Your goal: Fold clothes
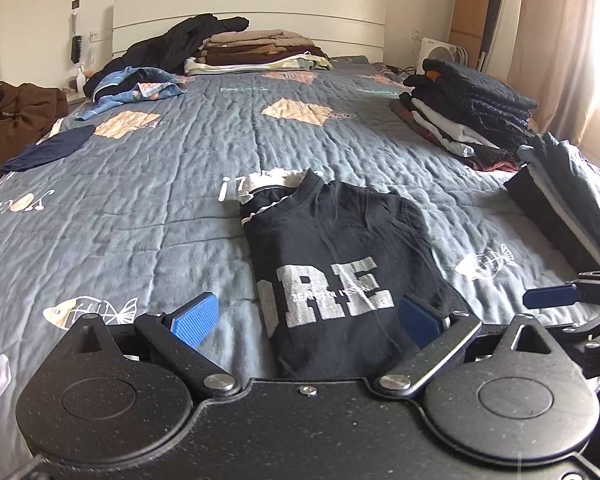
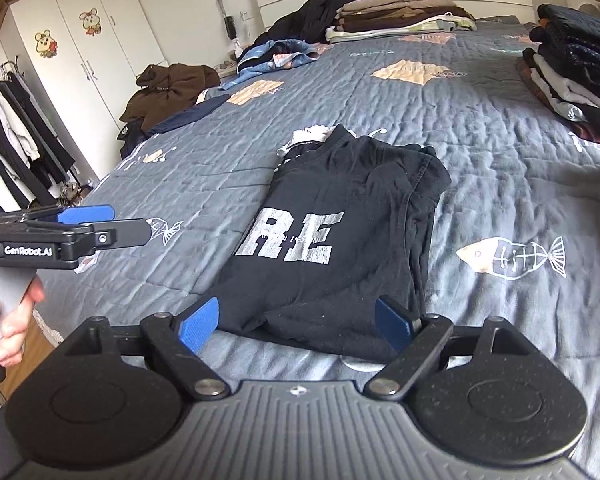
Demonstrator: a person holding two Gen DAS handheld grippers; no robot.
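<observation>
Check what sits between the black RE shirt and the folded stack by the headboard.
Nothing: only bare quilt between the black shirt and the headboard stack. Both wrist views show it; the denim heap lies off to the left.

left gripper (image 1: pixel 306 318) – black body, blue ribbed pads | right gripper (image 2: pixel 298 326) – grey ridged housing, silver screws

I read "RE" in big white block letters on the black shirt (image 1: pixel 340 264), with a smaller line across them too blurred to make out. "GenRobot.AI" in white stands on the left gripper (image 2: pixel 88 224) body. Script on the bedspread (image 1: pixel 140 184) is illegible.
</observation>
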